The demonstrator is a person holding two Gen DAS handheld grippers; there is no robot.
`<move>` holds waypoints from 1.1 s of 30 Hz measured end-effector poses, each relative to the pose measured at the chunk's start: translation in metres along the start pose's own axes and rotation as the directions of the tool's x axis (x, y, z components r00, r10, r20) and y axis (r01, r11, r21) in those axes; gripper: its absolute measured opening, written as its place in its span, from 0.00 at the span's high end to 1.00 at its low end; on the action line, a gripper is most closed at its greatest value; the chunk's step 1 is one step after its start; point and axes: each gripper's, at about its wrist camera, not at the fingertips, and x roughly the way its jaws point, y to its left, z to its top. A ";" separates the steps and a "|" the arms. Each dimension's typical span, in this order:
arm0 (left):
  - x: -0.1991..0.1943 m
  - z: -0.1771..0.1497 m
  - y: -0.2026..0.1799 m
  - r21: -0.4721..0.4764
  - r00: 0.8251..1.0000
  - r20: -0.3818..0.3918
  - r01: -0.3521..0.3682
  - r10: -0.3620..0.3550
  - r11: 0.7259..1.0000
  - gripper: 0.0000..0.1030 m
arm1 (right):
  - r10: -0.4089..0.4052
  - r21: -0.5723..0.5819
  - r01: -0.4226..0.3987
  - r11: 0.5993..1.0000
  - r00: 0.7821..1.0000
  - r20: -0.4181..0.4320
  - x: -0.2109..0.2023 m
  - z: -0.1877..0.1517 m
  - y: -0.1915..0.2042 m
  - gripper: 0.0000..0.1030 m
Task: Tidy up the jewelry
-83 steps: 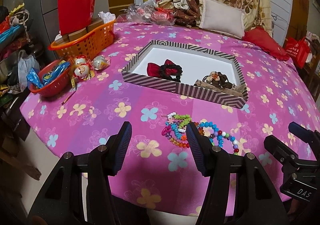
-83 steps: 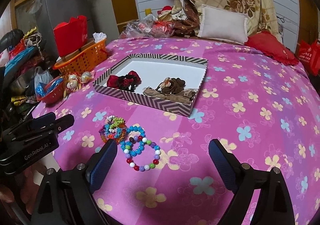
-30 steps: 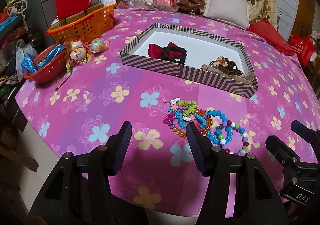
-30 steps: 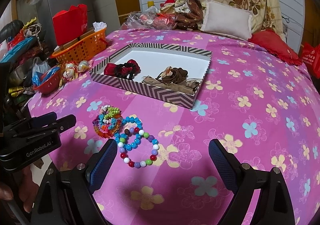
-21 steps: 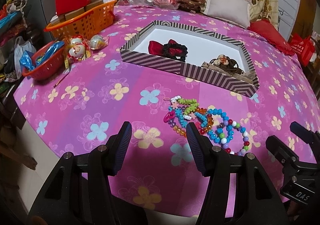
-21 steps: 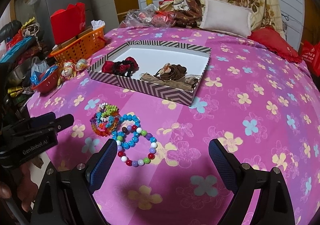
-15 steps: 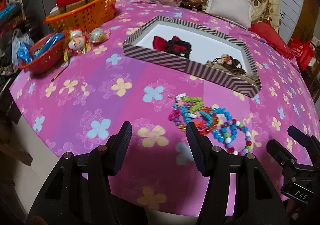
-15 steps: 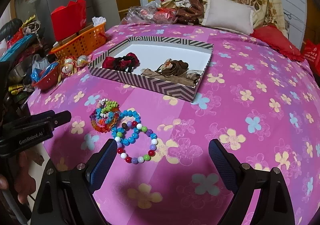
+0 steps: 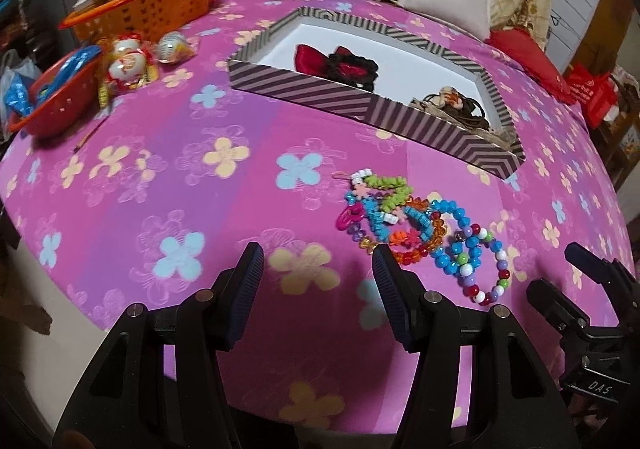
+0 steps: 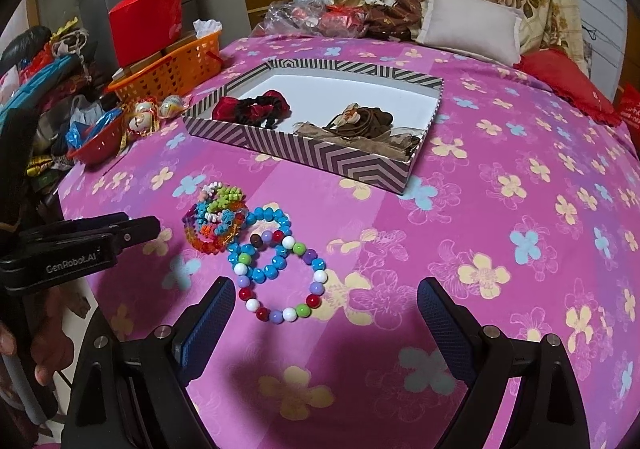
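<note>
- left hand-held gripper (image 9: 316,281): jaws spread, nothing between the pads, poised above the pink flowered bedspread (image 9: 180,177).
- right hand-held gripper (image 10: 324,309): jaws spread wide, empty.
- the cluster of small bead bracelets (image 9: 384,217) lies on the bedspread just ahead of the left hand-held gripper's right finger, off its centre line.
- the large-bead bracelets (image 10: 276,269) lie just ahead of the right hand-held gripper, nearer its left finger, and touch the small-bead cluster.
- the striped box (image 10: 320,153) sits beyond both piles, well ahead of either hand-held gripper; it already holds a red and black hair tie (image 10: 252,107) and a brown hair piece (image 10: 360,119).
- handling, as a judgement: the bracelets look light and limp, with hard, smooth, round beads that can roll out from the pads; overlapping strands may drag a neighbour along.
- suggested hold: pinch across a single strand at the outer edge of a loop, pads squarely on the beads, and lift slowly so that it hangs free of the rest.
- the soft bedspread may yield under the fingertips.
</note>
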 end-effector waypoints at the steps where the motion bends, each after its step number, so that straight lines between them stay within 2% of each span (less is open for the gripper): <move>1: 0.002 0.003 -0.001 0.000 1.000 -0.004 0.002 -0.002 1.000 0.45 | 0.002 0.003 -0.002 1.000 1.000 -0.002 0.001 0.000 -0.001 0.12; 6: 0.012 0.020 -0.003 -0.006 1.000 -0.015 0.019 -0.019 1.000 0.45 | 0.010 0.011 -0.010 1.000 1.000 -0.008 0.004 0.001 -0.004 0.12; 13: 0.040 0.049 -0.008 -0.023 0.996 -0.079 0.039 -0.041 0.999 0.45 | 0.034 -0.002 -0.034 0.999 0.999 -0.008 0.007 -0.001 -0.004 0.12; 15: 0.048 0.054 -0.009 -0.022 0.994 -0.100 0.038 -0.040 0.999 0.45 | 0.036 -0.011 -0.036 0.999 0.999 -0.008 0.009 -0.001 -0.003 0.17; 17: 0.054 0.057 -0.009 -0.018 0.993 -0.114 0.035 -0.037 0.999 0.46 | 0.035 -0.015 -0.035 0.999 0.999 -0.013 0.013 -0.001 -0.003 0.27; 21: 0.061 0.060 -0.009 -0.018 0.989 -0.133 0.056 -0.058 0.998 0.46 | 0.033 -0.011 -0.034 0.999 0.999 -0.025 0.024 0.004 -0.006 0.35; 23: 0.063 0.061 -0.009 -0.014 0.989 -0.133 0.060 -0.061 0.998 0.48 | 0.029 -0.022 -0.030 0.999 0.999 -0.027 0.029 0.007 -0.006 0.49; 26: 0.065 0.063 -0.011 -0.007 0.988 -0.136 0.068 -0.068 0.998 0.51 | 0.018 -0.063 -0.021 0.998 0.999 -0.048 0.040 0.011 -0.003 0.54; 29: 0.065 0.064 -0.012 -0.001 0.985 -0.147 0.089 -0.088 0.996 0.57 | 0.014 -0.134 -0.022 0.991 0.998 -0.063 0.049 0.012 0.004 0.54; 33: 0.066 0.065 -0.013 0.014 0.984 -0.148 0.098 -0.095 0.995 0.58 | 0.008 -0.196 -0.018 0.980 0.999 -0.052 0.059 0.014 0.010 0.54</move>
